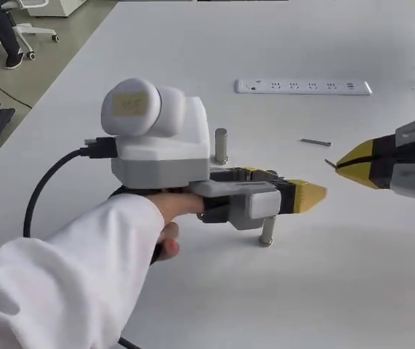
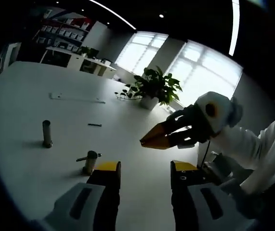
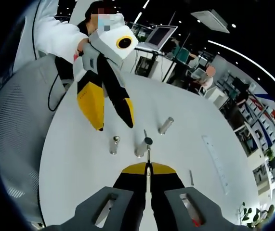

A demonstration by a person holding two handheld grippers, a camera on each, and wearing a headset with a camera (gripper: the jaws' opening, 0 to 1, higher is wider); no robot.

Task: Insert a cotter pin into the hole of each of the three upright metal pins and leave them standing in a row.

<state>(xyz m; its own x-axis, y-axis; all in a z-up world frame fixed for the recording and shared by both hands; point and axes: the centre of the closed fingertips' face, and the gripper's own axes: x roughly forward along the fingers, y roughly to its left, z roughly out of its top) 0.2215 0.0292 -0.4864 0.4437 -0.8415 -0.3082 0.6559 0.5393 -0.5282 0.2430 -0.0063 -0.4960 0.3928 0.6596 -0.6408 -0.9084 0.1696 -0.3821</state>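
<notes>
Three short metal pins stand in a row: the far pin (image 1: 221,145), a middle pin (image 3: 141,148) and the near pin (image 1: 267,231). The pin (image 2: 90,162) just ahead of my left jaws has a cotter pin through its top. My left gripper (image 1: 309,195) hovers open over the row with nothing between its jaws. From the right, my right gripper (image 1: 341,161) is shut on a thin cotter pin (image 3: 148,156) that points at the middle pin. A spare cotter pin (image 1: 315,142) lies loose on the table.
A white power strip (image 1: 303,87) lies across the far side of the white table (image 1: 323,291). A potted plant (image 2: 154,86) stands beyond the table's far end. Office chairs (image 1: 3,29) stand on the floor at the left.
</notes>
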